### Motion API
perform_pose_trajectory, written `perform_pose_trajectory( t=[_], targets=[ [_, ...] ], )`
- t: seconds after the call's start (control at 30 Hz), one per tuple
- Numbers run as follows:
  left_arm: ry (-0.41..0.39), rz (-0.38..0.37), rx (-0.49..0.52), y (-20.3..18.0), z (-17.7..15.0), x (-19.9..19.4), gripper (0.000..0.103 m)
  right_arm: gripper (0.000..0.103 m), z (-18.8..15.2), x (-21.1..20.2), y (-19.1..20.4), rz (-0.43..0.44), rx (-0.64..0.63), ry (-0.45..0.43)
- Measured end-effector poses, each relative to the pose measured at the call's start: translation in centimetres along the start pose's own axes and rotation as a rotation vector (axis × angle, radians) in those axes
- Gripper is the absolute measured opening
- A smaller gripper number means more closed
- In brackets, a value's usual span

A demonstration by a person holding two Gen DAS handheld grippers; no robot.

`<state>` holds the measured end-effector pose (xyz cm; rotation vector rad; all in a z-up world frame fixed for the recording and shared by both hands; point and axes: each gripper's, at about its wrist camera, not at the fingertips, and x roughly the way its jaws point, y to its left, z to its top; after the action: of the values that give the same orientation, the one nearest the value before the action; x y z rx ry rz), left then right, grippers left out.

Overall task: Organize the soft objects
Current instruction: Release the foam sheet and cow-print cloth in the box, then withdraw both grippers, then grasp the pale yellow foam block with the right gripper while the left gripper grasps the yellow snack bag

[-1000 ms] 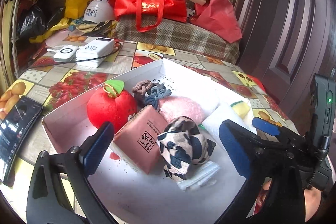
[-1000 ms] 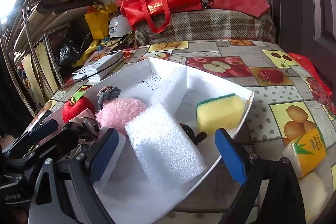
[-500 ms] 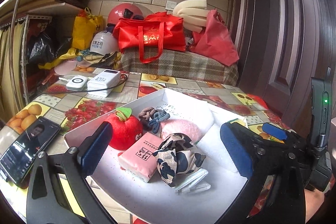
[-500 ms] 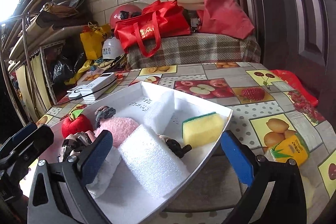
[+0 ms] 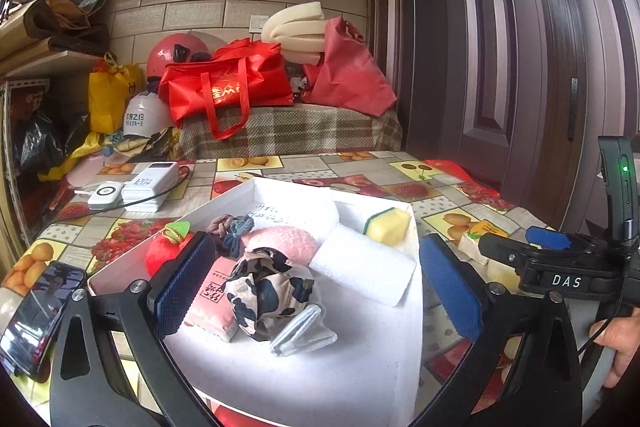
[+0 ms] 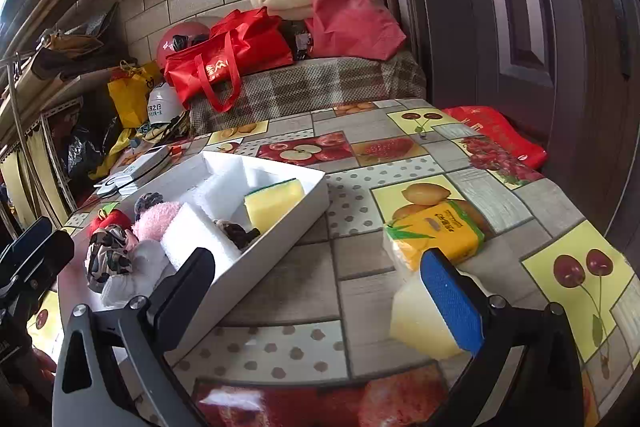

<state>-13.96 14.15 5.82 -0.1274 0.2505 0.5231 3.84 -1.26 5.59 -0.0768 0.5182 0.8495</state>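
White cardboard tray (image 5: 372,379) lies on a fruit-patterned table (image 6: 360,155), holding a red plush apple (image 5: 160,255), a pink tissue pack (image 5: 212,301), a cow-print scrunchie (image 5: 268,291), a pink puff (image 5: 284,241), two foam blocks (image 5: 360,267) and a yellow sponge (image 5: 388,225). Left gripper (image 5: 316,291) hovers above the tray's near end, fingers spread wide and empty; compared with a second ago it stands higher and farther back, so more of the wall and door shows. Right gripper (image 6: 324,291), fingers likewise spread and empty, has swung from over the tray towards the table's right edge; a pale yellow sponge (image 6: 420,323) now lies just behind its right finger (image 6: 450,303), with a yellow tissue pack (image 6: 436,231) beyond. The left view alone shows a phone (image 5: 40,315) at the table's left edge, power banks (image 5: 148,183) farther back, and a hand (image 5: 620,347) on the other gripper's handle. The right view alone shows the pale sponge clearly and a red bag (image 6: 500,135) at the table's far right corner.
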Motion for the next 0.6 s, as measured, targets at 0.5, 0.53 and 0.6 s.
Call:
perform_pose_trajectory(
  t=[0.5, 0.53, 0.6],
  targets=[
    [0.185, -0.247, 0.179, -8.8, -1.2, 1.2, 0.103, 0.103, -1.3, -1.8, -11.9, -0.043, 0.095, 0.215],
    [0.191, -0.249, 0.188, -9.1, -1.3, 1.3, 0.103, 0.103, -1.2, -1.7, -11.0, -0.014, 0.046, 0.212],
    [0.2, -0.249, 0.197, -9.5, -1.3, 1.5, 0.103, 0.103, -1.0, -0.9, -8.7, 0.014, -0.061, 0.214]
  ],
)
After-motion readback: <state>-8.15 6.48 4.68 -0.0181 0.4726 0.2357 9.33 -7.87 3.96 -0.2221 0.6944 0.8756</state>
